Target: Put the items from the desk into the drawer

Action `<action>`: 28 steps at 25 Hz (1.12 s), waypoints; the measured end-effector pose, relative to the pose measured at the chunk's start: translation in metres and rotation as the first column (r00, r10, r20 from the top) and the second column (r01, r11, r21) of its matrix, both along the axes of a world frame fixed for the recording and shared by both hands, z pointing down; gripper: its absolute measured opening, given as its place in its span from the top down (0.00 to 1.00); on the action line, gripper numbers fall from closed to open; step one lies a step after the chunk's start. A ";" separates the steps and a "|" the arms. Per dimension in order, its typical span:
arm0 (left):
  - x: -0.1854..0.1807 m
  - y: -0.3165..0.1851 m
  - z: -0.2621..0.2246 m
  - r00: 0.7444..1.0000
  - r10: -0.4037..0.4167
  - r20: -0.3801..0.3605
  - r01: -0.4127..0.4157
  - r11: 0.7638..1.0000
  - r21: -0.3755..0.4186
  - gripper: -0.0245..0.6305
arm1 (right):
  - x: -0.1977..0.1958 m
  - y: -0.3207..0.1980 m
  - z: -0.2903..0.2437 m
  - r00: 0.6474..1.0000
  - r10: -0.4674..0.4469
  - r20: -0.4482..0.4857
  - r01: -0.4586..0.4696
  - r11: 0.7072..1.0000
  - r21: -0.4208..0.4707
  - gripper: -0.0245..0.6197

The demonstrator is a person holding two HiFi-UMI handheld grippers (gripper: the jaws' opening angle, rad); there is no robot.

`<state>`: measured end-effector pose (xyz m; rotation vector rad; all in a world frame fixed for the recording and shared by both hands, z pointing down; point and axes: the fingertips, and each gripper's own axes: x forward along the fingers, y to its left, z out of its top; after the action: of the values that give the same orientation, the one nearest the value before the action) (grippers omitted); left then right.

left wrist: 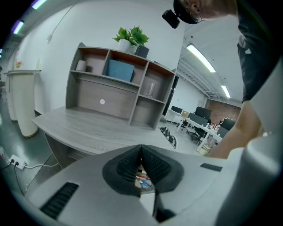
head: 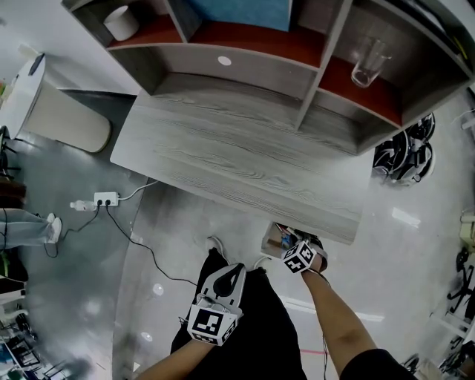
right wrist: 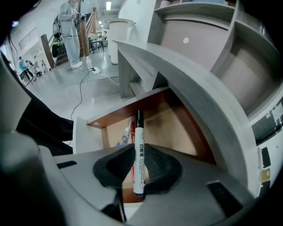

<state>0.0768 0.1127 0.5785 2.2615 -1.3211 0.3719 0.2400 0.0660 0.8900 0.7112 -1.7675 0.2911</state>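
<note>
While the right gripper (right wrist: 138, 164) pinches the marker (right wrist: 139, 132) just above the open drawer (right wrist: 177, 128), the drop-off seems at hand: next, lower and release. The left gripper (left wrist: 141, 167) waits, jaws together, empty.

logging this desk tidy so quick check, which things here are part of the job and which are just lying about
Job in hand: marker in the jaws of the right gripper; open drawer; scissors already in it; desk.

Lying about: glass jug, blue box and white roll on the shelves; plant on top; power strip on the floor.
</note>
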 end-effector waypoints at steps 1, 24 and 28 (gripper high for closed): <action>0.000 0.002 0.001 1.000 -0.002 0.004 0.002 1.000 -0.003 0.94 | 0.000 -0.001 0.003 1.000 -0.011 -0.008 0.011 1.000 0.000 0.84; -0.013 -0.003 0.003 0.995 -0.084 0.049 0.083 0.996 0.028 0.94 | 0.000 -0.006 0.024 0.991 -0.128 -0.042 0.127 0.991 -0.036 0.84; -0.009 -0.005 0.000 0.997 -0.070 0.042 0.068 0.997 0.030 0.94 | 0.001 -0.002 0.015 0.993 -0.117 -0.029 0.117 0.993 -0.017 0.84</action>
<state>0.0683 0.1079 0.5787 2.2361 -1.4310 0.3818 0.2409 0.0636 0.9046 0.5954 -1.7689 0.2133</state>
